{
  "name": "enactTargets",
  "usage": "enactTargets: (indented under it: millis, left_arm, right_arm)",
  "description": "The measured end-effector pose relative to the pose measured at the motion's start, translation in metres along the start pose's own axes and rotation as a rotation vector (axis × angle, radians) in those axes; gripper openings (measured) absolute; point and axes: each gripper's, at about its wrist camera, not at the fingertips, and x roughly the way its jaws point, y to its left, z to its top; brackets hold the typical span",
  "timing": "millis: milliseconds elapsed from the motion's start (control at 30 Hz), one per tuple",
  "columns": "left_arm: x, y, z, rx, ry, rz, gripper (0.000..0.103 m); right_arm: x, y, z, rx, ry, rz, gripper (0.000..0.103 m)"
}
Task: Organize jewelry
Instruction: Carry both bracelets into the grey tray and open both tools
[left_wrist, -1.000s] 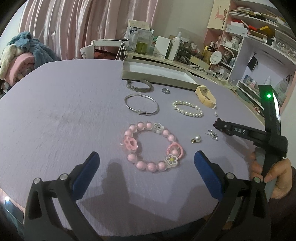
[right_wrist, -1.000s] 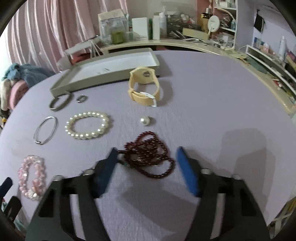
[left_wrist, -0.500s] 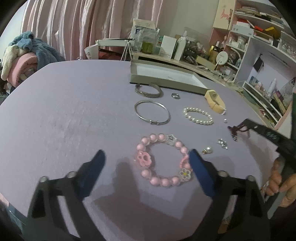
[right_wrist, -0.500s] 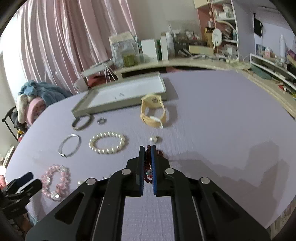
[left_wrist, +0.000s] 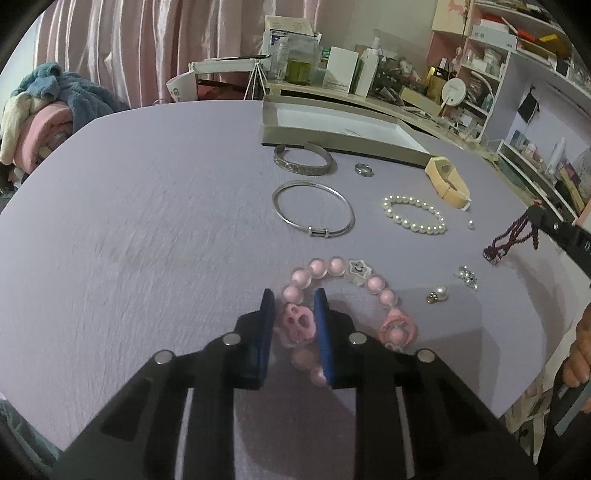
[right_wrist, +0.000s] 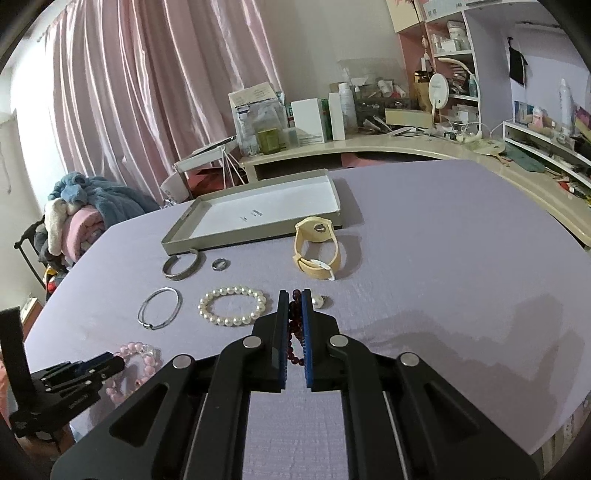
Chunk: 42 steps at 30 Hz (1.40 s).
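Pink bracelet (left_wrist: 334, 295) clamped in left claw (left_wrist: 294, 300); only left view shows right claw's (right_wrist: 294, 295) dark beads (left_wrist: 511, 238) dangling.

Pink curtain (right_wrist: 147, 92) behind; clothes pile (left_wrist: 48, 107) at left; cluttered shelves (left_wrist: 517, 74) at right.

**Hidden, cropped and unreadable parts**

In the left wrist view, the near arc of the pink bead bracelet (left_wrist: 334, 266) is covered by the left gripper (left_wrist: 294, 314). The right gripper (left_wrist: 561, 230) is cut off by the frame edge at 3 o'clock, and only part of a hand (left_wrist: 580, 354) is seen at 4 o'clock. In the right wrist view, most of the dark red bead strand (right_wrist: 294, 325) is masked between the jaws. Two small marks inside the tray (right_wrist: 184, 236) are too small to be identified.
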Motion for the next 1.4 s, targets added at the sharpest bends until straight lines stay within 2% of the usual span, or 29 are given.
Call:
enactTargets:
  millis: [133,433,633,800,933,1067,1267,1400]
  left_arm:
    - [-0.001,-0.002,0.003,0.002,0.008,-0.013,0.022]
    - [-0.035,-0.014,0.044,0.048,-0.075,-0.077,0.022]
    - [-0.054,-0.026,0.092,0.087,-0.132,-0.11,0.022]
    - [-0.063,-0.033,0.149,0.127,-0.172,-0.135,0.022]
    - [-0.056,-0.042,0.195,0.163,-0.195,-0.14,0.022]
    - [-0.03,-0.042,0.23,0.145,-0.177,-0.15,0.022]
    - [0.032,-0.031,0.276,0.08,-0.112,-0.165,0.022]
    - [0.072,-0.021,0.294,0.044,-0.074,-0.154,0.022]
  right_arm:
    - [-0.008,0.001,0.011,-0.003,-0.031,0.014,0.007]
    - [-0.027,0.006,0.057,-0.03,-0.126,0.049,0.007]
    - [-0.029,0.009,0.097,-0.059,-0.178,0.05,0.007]
    - [-0.014,0.01,0.133,-0.066,-0.19,0.056,0.007]
    - [0.012,0.013,0.157,-0.078,-0.162,0.073,0.007]
    - [0.051,0.019,0.176,-0.095,-0.121,0.087,0.007]
    - [0.139,0.017,0.189,-0.07,0.015,0.094,0.007]
    - [0.184,0.014,0.19,-0.052,0.073,0.08,0.007]
